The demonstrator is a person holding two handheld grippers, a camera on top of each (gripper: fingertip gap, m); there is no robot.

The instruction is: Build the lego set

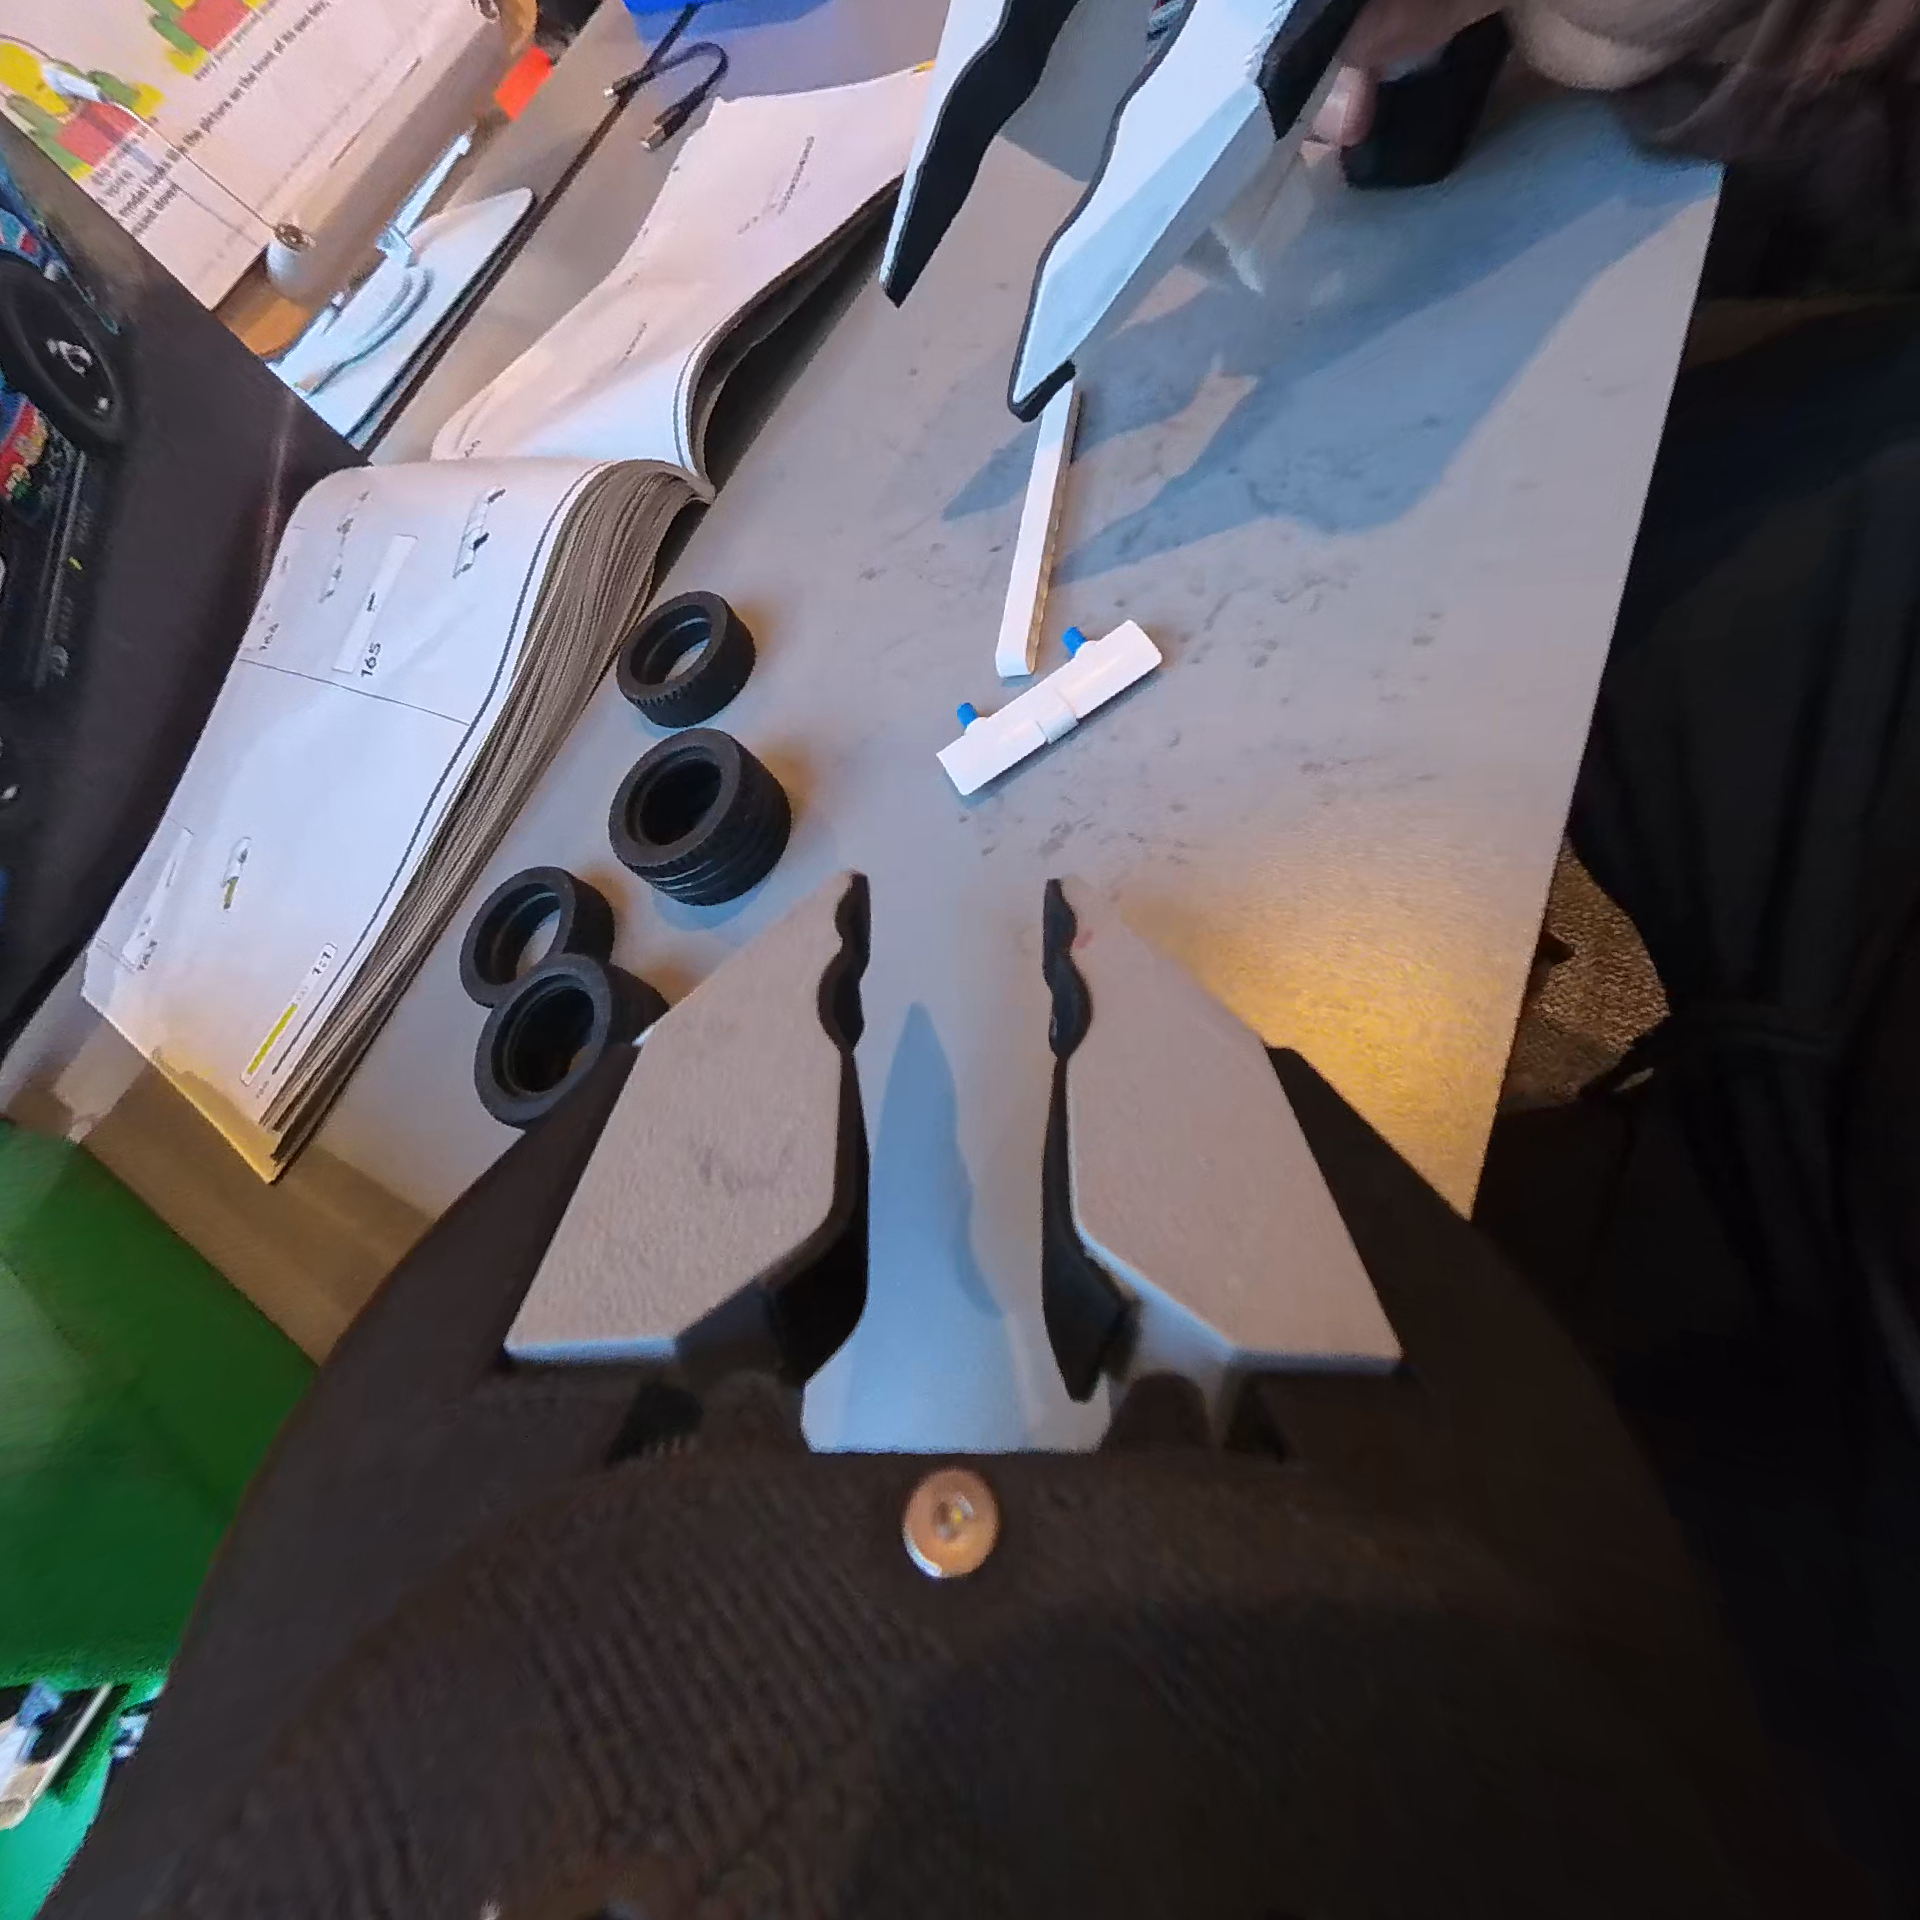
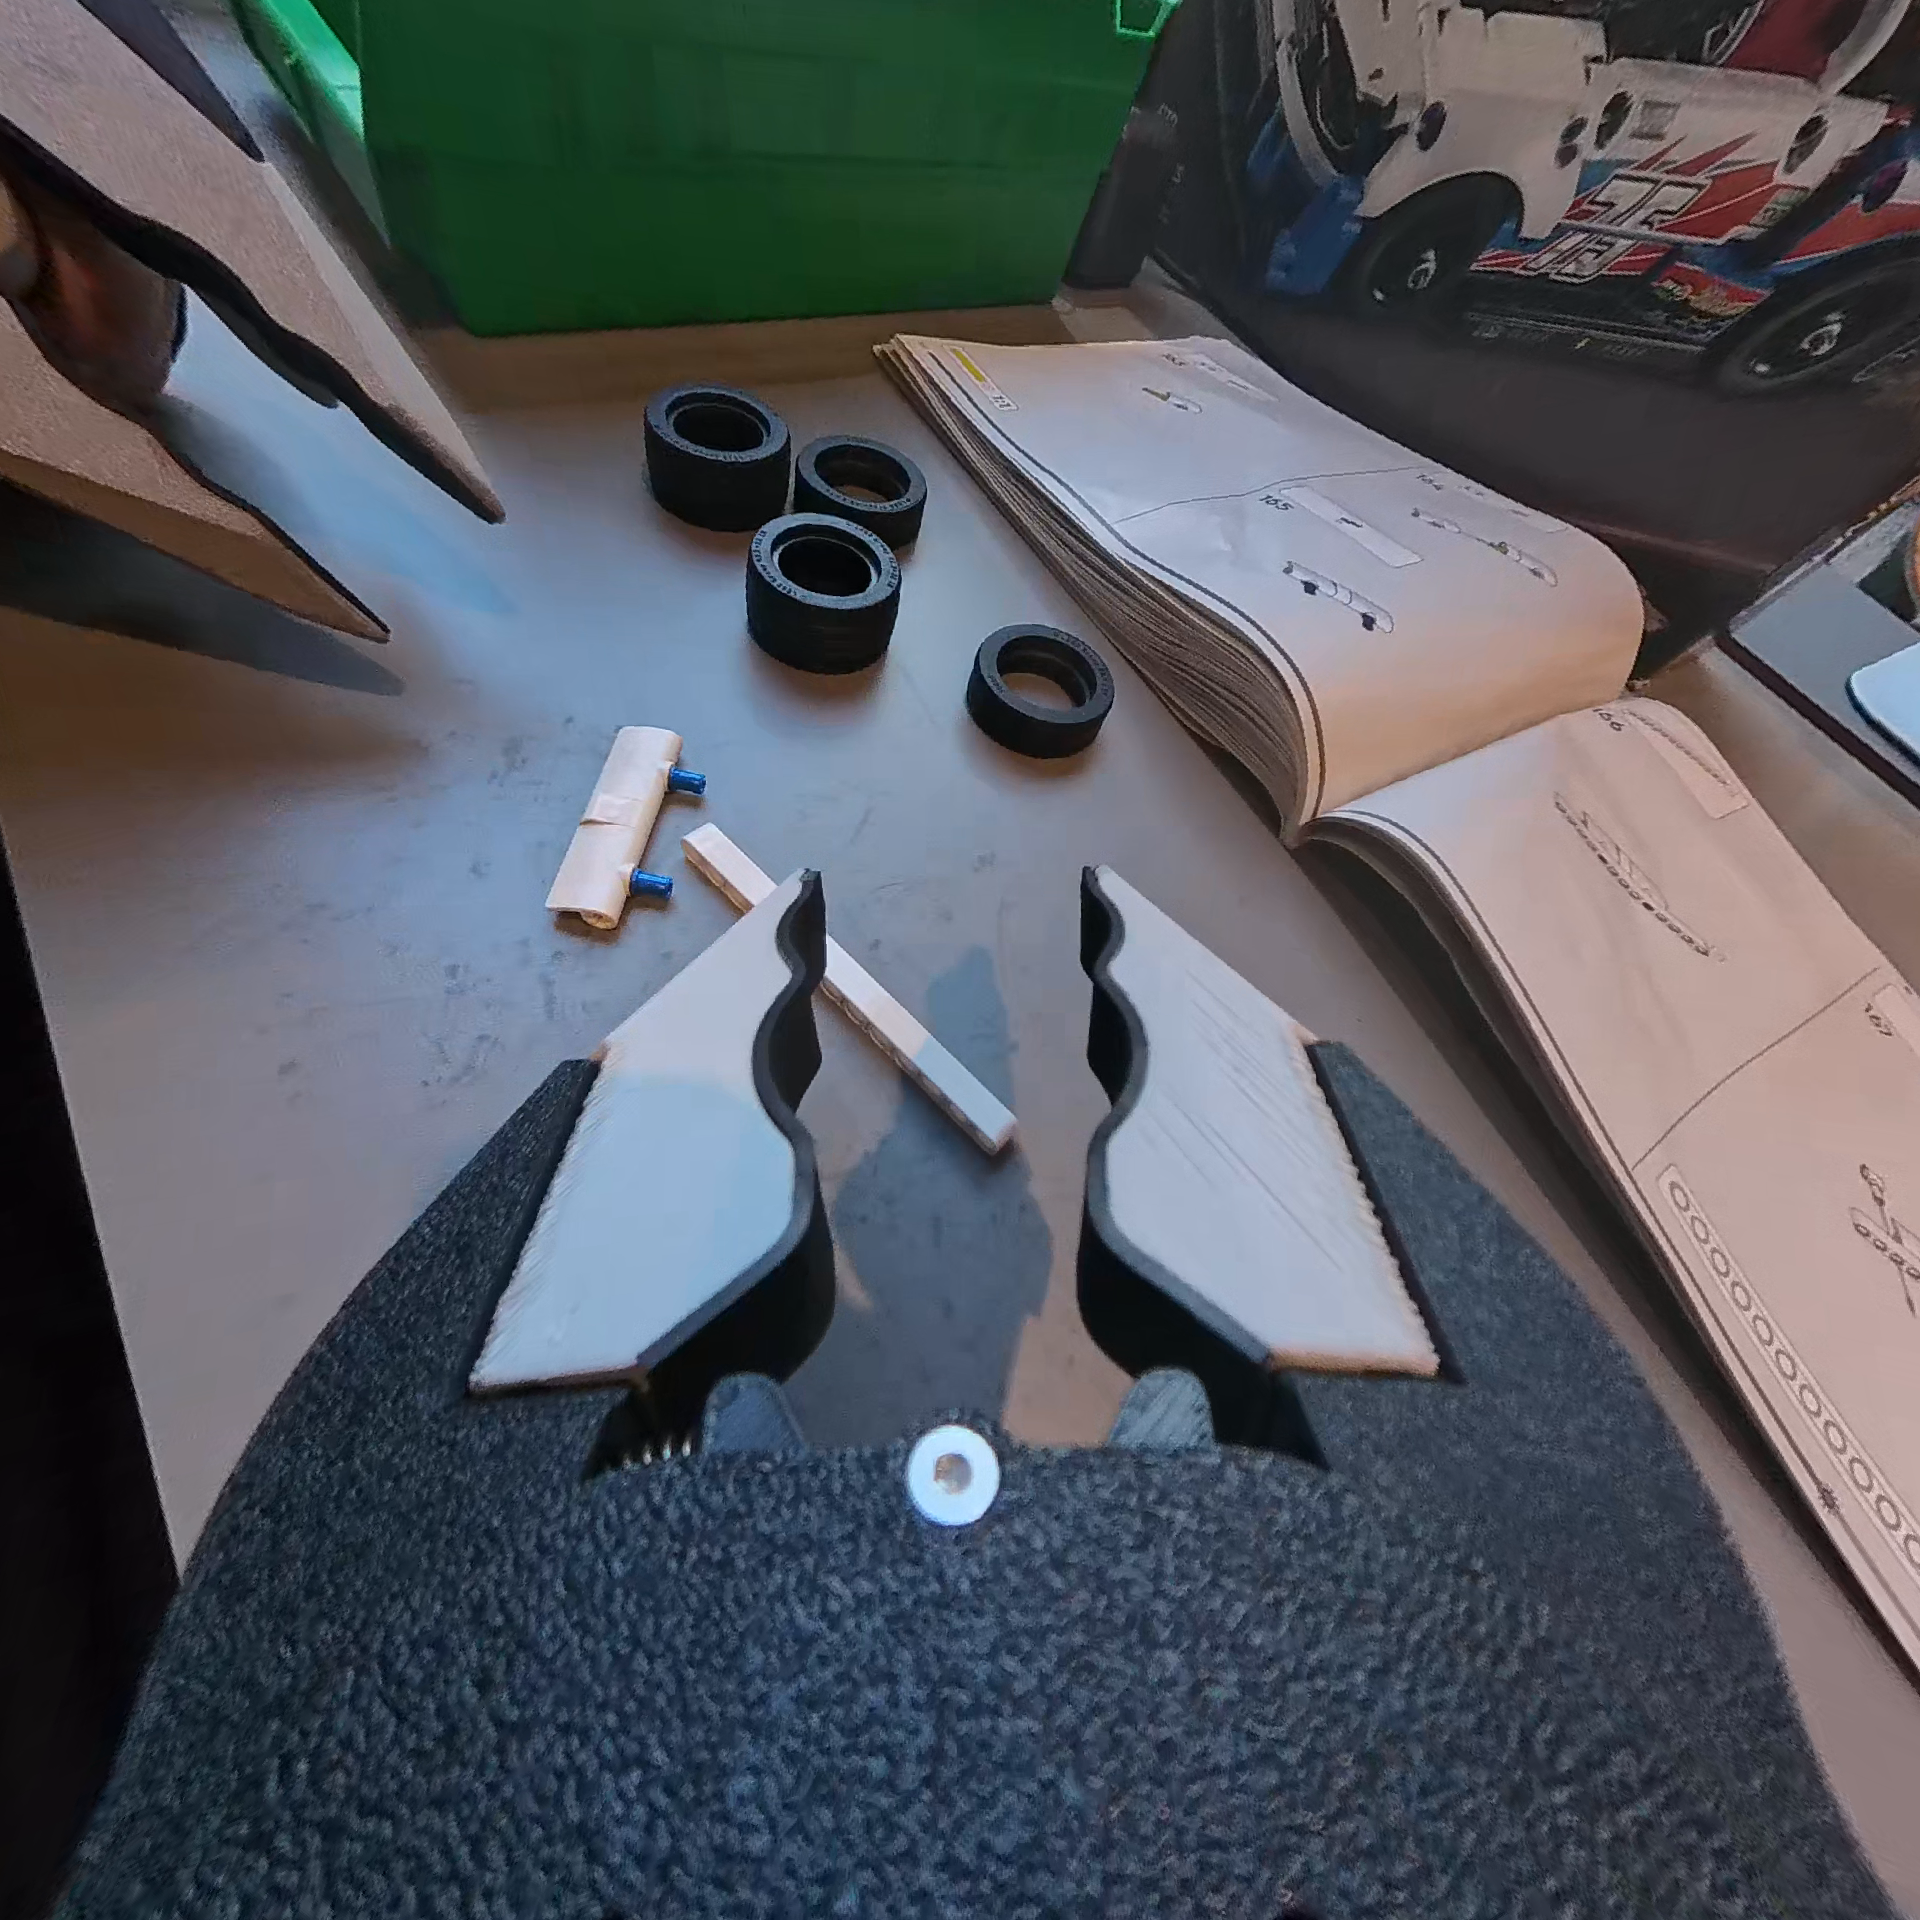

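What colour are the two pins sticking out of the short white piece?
Blue pins; clearest in the right wrist view.

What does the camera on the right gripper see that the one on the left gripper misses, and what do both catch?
Only the right wrist view shows the race-car box picture and the green bin's wall. Only the left wrist view shows a black cable and a colourful printed sheet. Both show the four black tyres, the long white beam, the short white piece with blue pins and the open instruction book.
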